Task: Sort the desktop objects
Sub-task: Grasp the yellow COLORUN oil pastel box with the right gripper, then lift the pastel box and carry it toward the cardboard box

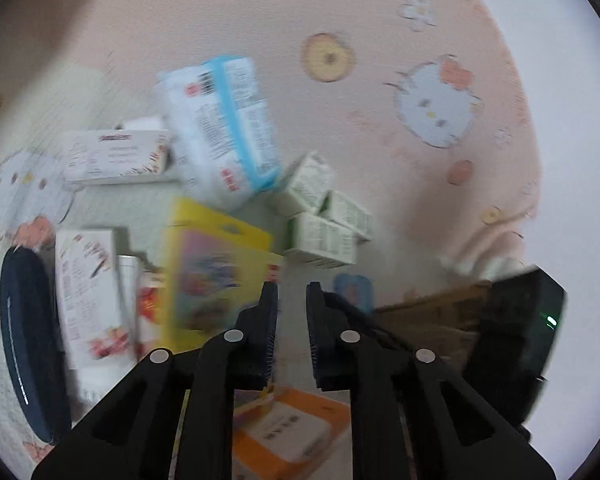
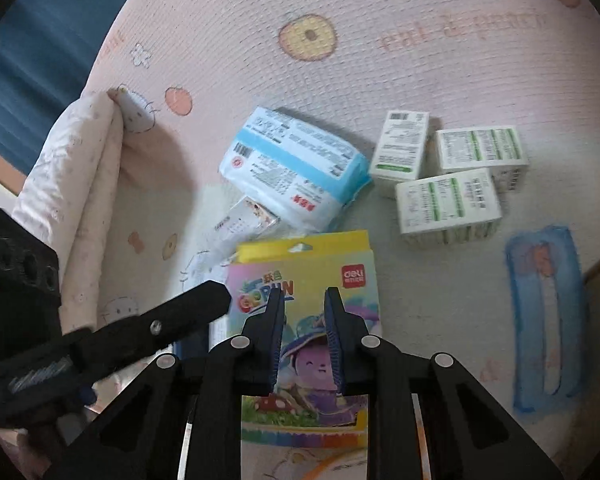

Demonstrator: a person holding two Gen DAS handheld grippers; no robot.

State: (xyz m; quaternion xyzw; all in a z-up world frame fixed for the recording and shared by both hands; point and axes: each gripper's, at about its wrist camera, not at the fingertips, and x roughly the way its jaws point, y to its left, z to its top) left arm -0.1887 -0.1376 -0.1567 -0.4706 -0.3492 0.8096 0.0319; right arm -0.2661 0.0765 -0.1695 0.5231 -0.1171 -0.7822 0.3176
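My left gripper (image 1: 291, 294) hangs above the pile with its jaws a narrow gap apart and nothing between them. Its view is blurred. Below and left of it lies a yellow crayon box (image 1: 216, 264). My right gripper (image 2: 304, 296) hovers over the same yellow crayon box (image 2: 304, 272), jaws slightly apart and gripping nothing. A blue-and-white tissue pack (image 2: 296, 168) lies beyond the box, and three white-and-green small boxes (image 2: 448, 204) sit to its right. In the right wrist view, a black finger (image 2: 188, 312) of the left gripper reaches in from the left.
A pink cartoon-print cloth (image 2: 380, 80) covers the surface, with a rolled edge (image 2: 80, 160) at the left. White printed boxes (image 1: 86, 292), an orange box (image 1: 292, 432) and a dark blue round object (image 1: 32, 344) lie near the left gripper. A black device (image 1: 524, 328) with a green light stands at the right.
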